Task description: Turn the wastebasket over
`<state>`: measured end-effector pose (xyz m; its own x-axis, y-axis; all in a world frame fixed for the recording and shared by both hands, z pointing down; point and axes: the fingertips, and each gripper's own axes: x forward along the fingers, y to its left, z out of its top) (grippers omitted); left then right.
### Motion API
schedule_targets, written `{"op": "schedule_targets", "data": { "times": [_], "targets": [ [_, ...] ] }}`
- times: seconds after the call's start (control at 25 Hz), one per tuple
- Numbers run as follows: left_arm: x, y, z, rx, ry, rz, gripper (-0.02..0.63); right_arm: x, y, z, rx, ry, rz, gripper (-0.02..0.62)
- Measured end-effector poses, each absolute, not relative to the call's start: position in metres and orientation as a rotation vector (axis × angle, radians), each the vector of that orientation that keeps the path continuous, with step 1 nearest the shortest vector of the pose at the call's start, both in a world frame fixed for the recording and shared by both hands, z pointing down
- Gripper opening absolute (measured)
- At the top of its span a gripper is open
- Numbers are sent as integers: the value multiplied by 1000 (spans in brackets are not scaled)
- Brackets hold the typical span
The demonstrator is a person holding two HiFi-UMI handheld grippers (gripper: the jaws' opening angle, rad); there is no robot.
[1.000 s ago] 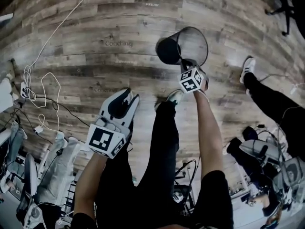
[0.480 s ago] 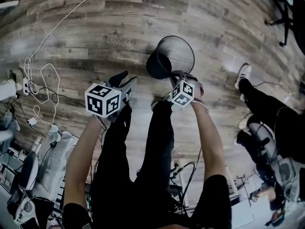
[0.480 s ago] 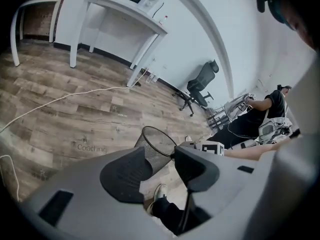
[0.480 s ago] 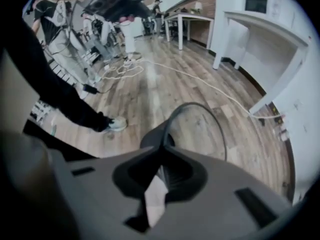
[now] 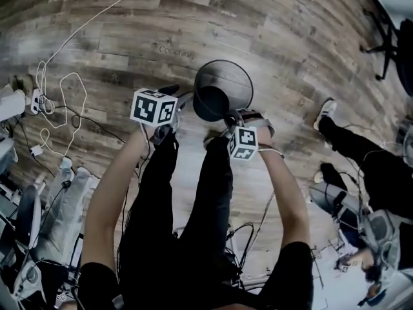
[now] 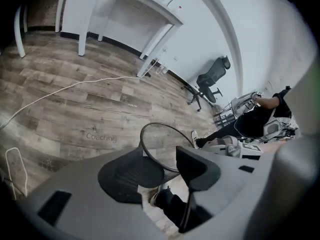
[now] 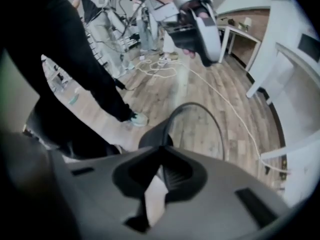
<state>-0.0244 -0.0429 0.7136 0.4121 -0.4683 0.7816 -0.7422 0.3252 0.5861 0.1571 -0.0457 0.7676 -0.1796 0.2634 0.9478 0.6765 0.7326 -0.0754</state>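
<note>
**Wastebasket held tilted by its rim, left jaws spread beside it**

A wood-plank floor (image 5: pixel 129 50) is seen across the whole head view. The wearer's dark-trousered legs (image 5: pixel 213 192) run from the picture's 6 o'clock up toward the centre. Just above the centre, toward 12 o'clock, the mesh wastebasket (image 5: pixel 210 102) is seen tilted: its dark base is turned toward 7 o'clock and its open wire rim toward 1 o'clock.

The right gripper (image 5: pixel 231 116) is placed at the basket's 5 o'clock. Its jaws are nearly pressed together and pinch the thin wall at the rim – this is shown plainly in the right gripper view.

The left gripper (image 5: pixel 177 99) is held just beside the basket at its 9 o'clock. Its jaws have just been opening and stand spread wide. In the left gripper view the basket's rim and base are seen through the gap, but nothing is pressed by the pads.

A white cable (image 5: pixel 64 44) is looped over the floor at 10 o'clock, and a pale shoe (image 5: pixel 324 110) is seen well apart at the basket's 3 o'clock.
</note>
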Motion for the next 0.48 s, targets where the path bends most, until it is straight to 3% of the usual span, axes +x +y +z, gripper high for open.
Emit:
{"op": "schedule_targets", "data": {
  "times": [0.48],
  "targets": [
    [-60, 30, 765, 1109, -1160, 374, 238, 130, 26, 711, -1083, -1655, -763, 51]
  ]
}}
